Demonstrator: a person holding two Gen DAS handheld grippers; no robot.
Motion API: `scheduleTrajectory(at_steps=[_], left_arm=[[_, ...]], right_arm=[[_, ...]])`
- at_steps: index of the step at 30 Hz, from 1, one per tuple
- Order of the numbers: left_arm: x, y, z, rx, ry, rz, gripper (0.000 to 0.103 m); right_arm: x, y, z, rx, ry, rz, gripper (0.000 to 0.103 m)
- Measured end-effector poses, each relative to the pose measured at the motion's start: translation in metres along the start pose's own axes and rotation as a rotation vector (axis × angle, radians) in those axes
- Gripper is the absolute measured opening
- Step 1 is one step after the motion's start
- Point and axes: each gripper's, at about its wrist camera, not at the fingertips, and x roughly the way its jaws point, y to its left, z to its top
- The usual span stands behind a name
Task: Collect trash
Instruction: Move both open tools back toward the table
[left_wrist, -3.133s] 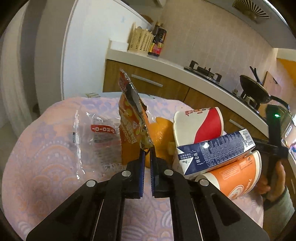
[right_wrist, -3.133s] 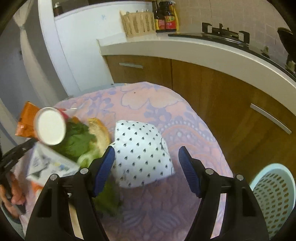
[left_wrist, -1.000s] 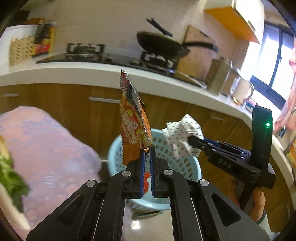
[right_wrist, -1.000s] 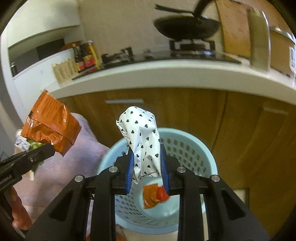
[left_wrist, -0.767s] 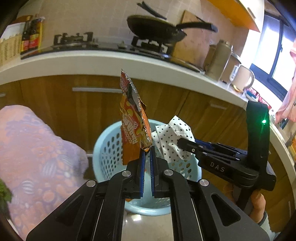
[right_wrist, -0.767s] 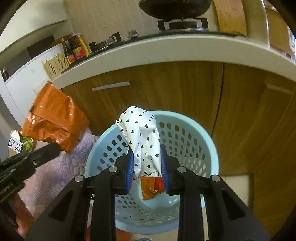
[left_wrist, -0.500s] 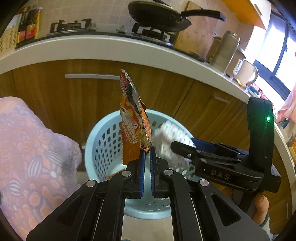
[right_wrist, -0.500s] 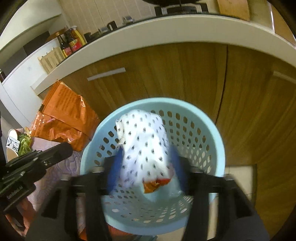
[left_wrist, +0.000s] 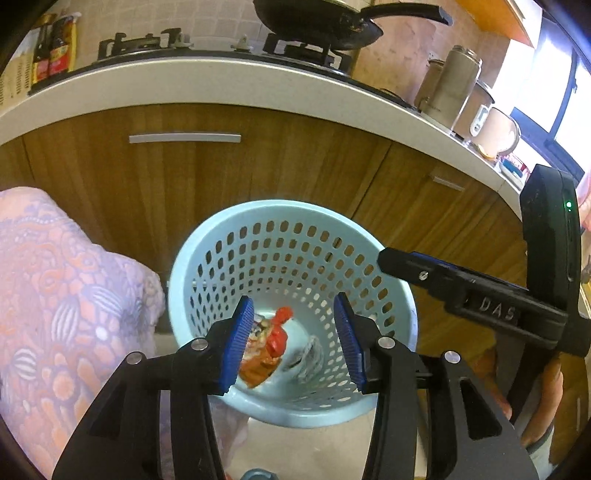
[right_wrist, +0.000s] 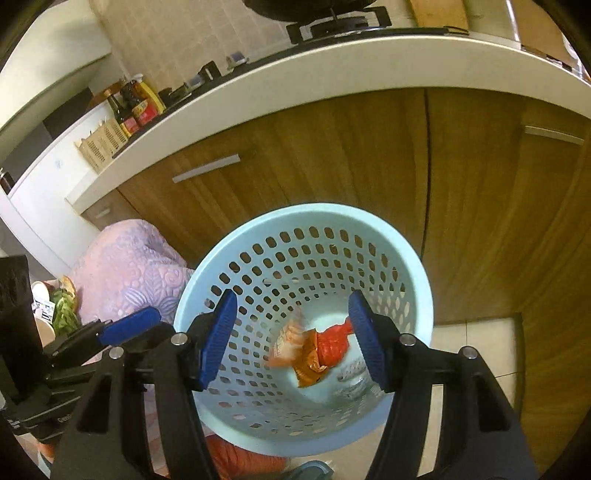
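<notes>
Left wrist view: the left gripper (left_wrist: 293, 339) hangs over the light blue basket (left_wrist: 207, 254), its jaws opening with nothing between the blue pads (left_wrist: 236, 345). Below the gap, down on the basket floor, lies one orange snack wrapper (left_wrist: 260, 356), blurred, with a red crumpled piece (left_wrist: 277, 334) against it and one white spotted paper (left_wrist: 308, 354) to its right. No print on the wrapper can be read. The right gripper (left_wrist: 397, 260) reaches in from the right over the basket rim; white letters "DAS" show on its black body, and a green light glows on the upright block behind it. A hand (left_wrist: 541, 391) grips its handle. One pink patterned cloth (left_wrist: 55, 295) drapes at the left. On the counter (left_wrist: 221, 81) stand one black pan (left_wrist: 317, 16), one metal canister (left_wrist: 448, 85) and two sauce bottles (left_wrist: 55, 44), labels unreadable.

Right wrist view: the right gripper (right_wrist: 291, 338) is also above the basket (right_wrist: 236, 240), fingers spread wide and empty. The orange wrapper (right_wrist: 301, 354) and the red piece (right_wrist: 334, 343) lie on the bottom between and beneath the pads, the white spotted paper (right_wrist: 352, 374) just right of them, partly behind the right pad (right_wrist: 365, 339). The left gripper (right_wrist: 127, 326) shows at the left edge, one blue pad visible. Bottles (right_wrist: 135, 105) cluster on the counter (right_wrist: 332, 74); their count and labels are unclear.
</notes>
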Motion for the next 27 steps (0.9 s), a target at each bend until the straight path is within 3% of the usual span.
scheduleTrajectory(at_steps=[7, 13, 21, 27], left_arm=[[-0.04, -0.002, -0.004, 0.0, -0.068, -0.001, 0.043], [-0.097, 0.01, -0.016, -0.023, -0.165, 0.017, 0.043], [-0.184, 0.056, -0.036, -0.106, -0.305, 0.1, 0.043], [-0.244, 0.112, -0.057, -0.211, -0.381, 0.192, 0.043]], right_arm=[[-0.017, 0.028, 0.004, -0.037, -0.04, 0.041, 0.059], [-0.034, 0.079, 0.004, -0.135, -0.075, 0.1, 0.059], [-0.036, 0.165, -0.014, -0.295, -0.086, 0.209, 0.059], [-0.027, 0.222, -0.033, -0.384, -0.055, 0.296, 0.059]])
